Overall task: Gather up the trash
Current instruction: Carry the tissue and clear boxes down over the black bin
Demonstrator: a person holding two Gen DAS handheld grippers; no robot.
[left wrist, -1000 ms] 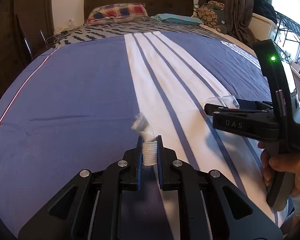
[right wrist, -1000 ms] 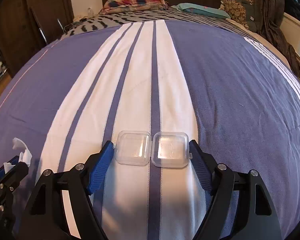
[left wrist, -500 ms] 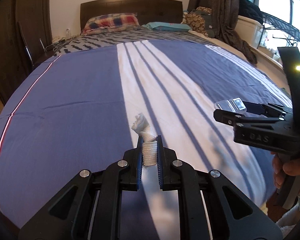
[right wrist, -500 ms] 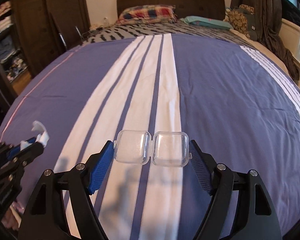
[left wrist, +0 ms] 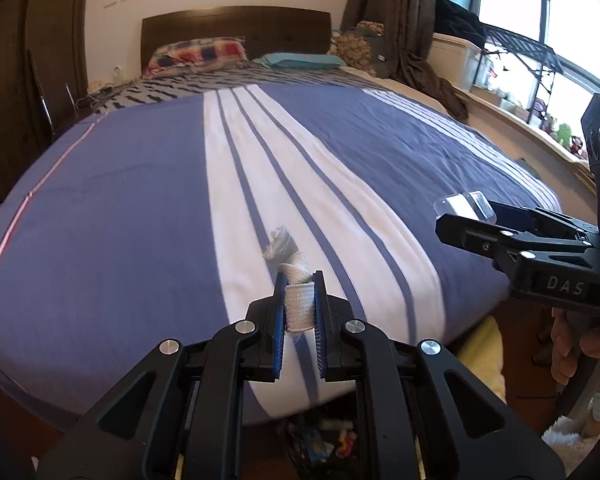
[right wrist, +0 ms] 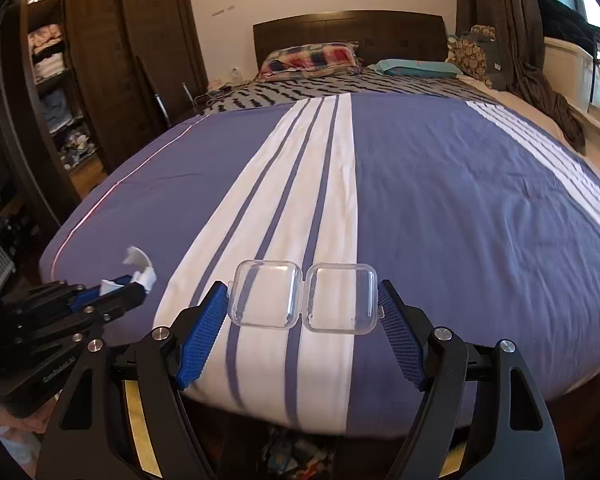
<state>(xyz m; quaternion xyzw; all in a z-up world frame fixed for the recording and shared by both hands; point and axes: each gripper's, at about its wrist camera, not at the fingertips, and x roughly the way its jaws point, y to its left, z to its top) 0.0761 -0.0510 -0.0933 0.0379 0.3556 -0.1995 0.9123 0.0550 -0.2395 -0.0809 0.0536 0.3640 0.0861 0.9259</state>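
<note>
Below the foot of the bed (left wrist: 148, 184) I make out only a dim jumble of colourful bits, half blocked by my rig. My left tongs (left wrist: 299, 300) are pressed tight on a strip of white woven fabric (left wrist: 298, 304), its frayed end sticking up past the tips. My right tongs (right wrist: 303, 312) stand wide, pinching an opened clear plastic case (right wrist: 303, 298) by its two ends. Both items hang above the striped blue bedspread (right wrist: 460, 208). A hand (left wrist: 580, 354) shows cut off at the right edge.

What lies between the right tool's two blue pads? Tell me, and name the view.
A clear hinged plastic case, folded open flat, spans the gap between the right tool pads; both ends touch them. The right wrist view shows it.
</note>
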